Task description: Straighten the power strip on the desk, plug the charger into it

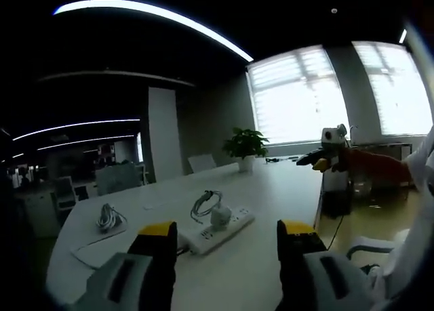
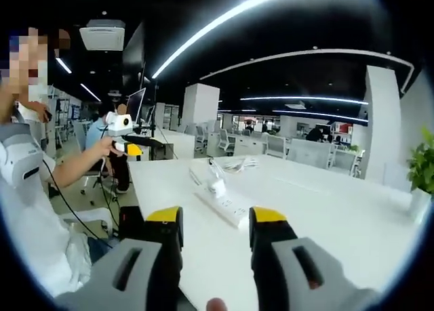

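A white power strip (image 1: 218,232) lies at an angle on the long white desk (image 1: 271,196). A white charger (image 1: 220,217) stands on top of it, with its coiled cable (image 1: 205,202) just behind. My left gripper (image 1: 227,238) is open and held above the near desk edge, short of the strip, with nothing between its yellow-tipped jaws. In the right gripper view the same strip (image 2: 225,204) and charger (image 2: 217,187) lie ahead of my right gripper (image 2: 217,219), which is also open and empty. Whether the charger's prongs are in a socket is hidden.
A second coiled cable (image 1: 108,217) rests on a flat white sheet at the desk's left. A potted plant (image 1: 245,145) stands at the far end by the windows. A person's arm holds the other gripper (image 2: 122,129) off the desk's side. Office chairs (image 2: 274,145) line the far side.
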A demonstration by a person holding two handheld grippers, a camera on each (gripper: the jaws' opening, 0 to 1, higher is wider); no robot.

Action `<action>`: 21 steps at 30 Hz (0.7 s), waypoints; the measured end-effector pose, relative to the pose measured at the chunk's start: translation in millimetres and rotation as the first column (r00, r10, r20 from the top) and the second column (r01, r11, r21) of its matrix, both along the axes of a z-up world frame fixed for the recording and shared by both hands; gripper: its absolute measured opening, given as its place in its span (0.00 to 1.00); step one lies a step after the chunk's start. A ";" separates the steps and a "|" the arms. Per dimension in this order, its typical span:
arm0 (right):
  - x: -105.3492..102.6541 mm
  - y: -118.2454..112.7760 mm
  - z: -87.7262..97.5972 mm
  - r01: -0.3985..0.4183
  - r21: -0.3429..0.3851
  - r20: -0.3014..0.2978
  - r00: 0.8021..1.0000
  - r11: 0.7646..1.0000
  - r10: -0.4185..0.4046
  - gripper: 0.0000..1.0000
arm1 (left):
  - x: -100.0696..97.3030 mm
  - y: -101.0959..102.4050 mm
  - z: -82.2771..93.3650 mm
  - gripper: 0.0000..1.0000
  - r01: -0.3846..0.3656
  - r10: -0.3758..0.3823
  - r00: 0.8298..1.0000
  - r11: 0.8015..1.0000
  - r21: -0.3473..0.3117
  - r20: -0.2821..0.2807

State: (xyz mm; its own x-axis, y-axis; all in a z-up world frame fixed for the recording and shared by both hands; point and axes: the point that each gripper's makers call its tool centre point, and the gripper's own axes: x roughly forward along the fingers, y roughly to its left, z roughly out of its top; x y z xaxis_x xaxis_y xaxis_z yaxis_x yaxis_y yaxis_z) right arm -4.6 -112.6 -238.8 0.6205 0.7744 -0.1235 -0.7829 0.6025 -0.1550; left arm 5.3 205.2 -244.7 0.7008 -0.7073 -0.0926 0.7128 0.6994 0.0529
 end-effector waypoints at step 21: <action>35.4 -12.5 -15.8 0.044 0.167 -0.061 0.998 0.985 -0.034 0.38 | -24.2 37.5 18.8 0.61 -0.097 0.100 0.994 0.994 -0.058 0.042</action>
State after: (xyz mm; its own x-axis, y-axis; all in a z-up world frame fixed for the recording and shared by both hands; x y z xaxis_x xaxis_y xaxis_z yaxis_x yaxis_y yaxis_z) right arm 30.8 -125.1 -254.5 0.6463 0.7625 -0.0297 -0.7629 0.6465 -0.0044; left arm -19.0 242.7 -225.9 0.7701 -0.6376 -0.0220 0.6379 0.7690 0.0425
